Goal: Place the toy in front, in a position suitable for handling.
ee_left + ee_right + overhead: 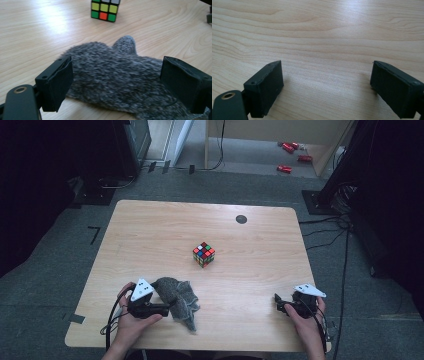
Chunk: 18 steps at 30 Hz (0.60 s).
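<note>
Lying flat on the tabletop (150, 227) near the front edge, the grey mitten (117, 75) sits between the left claw's (115, 83) wide-open jaws, which grip nothing. Well apart, at the front right, the right claw (325, 87) also gapes wide over bare wood. Farther back, mid-table, stands the cube (203, 254).
</note>
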Tool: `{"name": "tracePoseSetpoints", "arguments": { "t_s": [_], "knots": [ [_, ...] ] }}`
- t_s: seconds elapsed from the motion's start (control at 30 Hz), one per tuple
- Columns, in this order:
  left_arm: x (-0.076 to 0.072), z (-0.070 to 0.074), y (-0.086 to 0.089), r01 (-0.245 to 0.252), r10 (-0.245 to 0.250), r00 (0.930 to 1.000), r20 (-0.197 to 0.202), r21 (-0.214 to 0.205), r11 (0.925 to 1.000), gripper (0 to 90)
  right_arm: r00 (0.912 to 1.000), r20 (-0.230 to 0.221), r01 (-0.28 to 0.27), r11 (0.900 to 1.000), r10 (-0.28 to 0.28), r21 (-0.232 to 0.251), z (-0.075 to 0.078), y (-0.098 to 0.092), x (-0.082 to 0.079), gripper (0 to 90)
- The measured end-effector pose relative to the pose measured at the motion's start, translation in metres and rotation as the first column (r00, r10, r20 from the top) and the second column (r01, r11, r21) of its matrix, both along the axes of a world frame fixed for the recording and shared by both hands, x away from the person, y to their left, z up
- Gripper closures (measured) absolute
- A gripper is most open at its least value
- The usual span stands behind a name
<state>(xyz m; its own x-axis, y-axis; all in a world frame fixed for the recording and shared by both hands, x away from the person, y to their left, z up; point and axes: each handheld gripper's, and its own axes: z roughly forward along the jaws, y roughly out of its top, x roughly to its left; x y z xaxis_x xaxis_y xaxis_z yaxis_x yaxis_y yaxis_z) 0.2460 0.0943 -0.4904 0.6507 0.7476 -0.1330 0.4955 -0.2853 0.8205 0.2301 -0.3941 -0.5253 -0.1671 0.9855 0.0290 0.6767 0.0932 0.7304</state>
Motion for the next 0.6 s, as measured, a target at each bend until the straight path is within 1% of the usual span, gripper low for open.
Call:
{"name": "tracePoseSetpoints", "arguments": {
  "t_s": [0.07,0.13,0.2,0.23,0.27,0.3,0.33,0.37,0.4,0.43,0.53,0.6],
  "knots": [
    [-0.001,-0.001,-0.004,0.013,-0.013,0.9999,0.002,0.005,0.9999,12.0,1.0000,0.000,0.000,1.0000,0.000,0.000,0.000,0.000,0.000,10.8],
    [-0.001,-0.003,-0.009,0.023,-0.023,0.9997,0.004,0.025,0.9994,12.4,1.0000,0.000,0.001,1.0000,-0.001,0.000,0.000,0.000,0.000,10.9],
    [0.000,-0.006,-0.012,0.024,-0.024,0.9997,-0.005,0.045,0.9987,13.1,1.0000,0.000,0.001,1.0000,-0.001,0.001,0.000,0.000,0.000,10.8],
    [0.001,-0.008,-0.013,0.025,-0.024,0.9996,-0.016,0.055,0.9982,13.3,1.0000,0.000,0.001,1.0000,-0.001,0.001,0.000,0.000,0.000,10.8],
    [0.002,-0.010,-0.014,0.027,-0.026,0.9993,-0.026,0.059,0.9979,13.8,1.0000,0.000,0.001,1.0000,-0.001,0.001,0.000,0.000,0.000,10.8],
    [0.002,-0.010,-0.014,0.027,-0.026,0.9993,-0.026,0.059,0.9979,15.6,1.0000,0.000,0.001,1.0000,-0.001,0.001,0.000,0.000,0.000,10.8],
    [0.004,-0.012,-0.014,0.039,-0.037,0.9987,-0.034,0.061,0.9974,21.4,1.0000,0.000,0.001,1.0000,-0.001,0.001,0.000,0.000,0.000,10.8],
    [0.004,-0.013,-0.014,0.058,-0.055,0.9979,-0.033,0.074,0.9956,27.9,1.0000,0.000,0.001,1.0000,-0.001,0.001,0.000,0.000,0.000,10.8],
    [0.004,-0.014,-0.014,0.064,-0.062,0.9977,-0.028,0.080,0.9947,38.4,1.0000,0.000,0.001,1.0000,-0.001,0.001,0.000,0.000,0.000,10.8],
    [0.005,-0.014,-0.013,0.069,-0.067,0.9973,-0.030,0.077,0.9946,47.9,1.0000,0.000,0.001,1.0000,-0.001,0.000,0.000,0.000,0.000,10.8],
    [0.008,-0.014,-0.008,0.089,-0.087,0.9951,-0.047,0.057,0.9944,65.8,1.0000,0.000,0.001,1.0000,-0.001,0.000,0.000,0.000,0.000,10.8],
    [0.009,-0.014,-0.003,0.090,-0.088,0.9949,-0.050,0.048,0.9948,73.2,1.0000,0.000,0.001,1.0000,-0.001,0.000,0.000,0.000,0.000,10.8]
  ]
}}
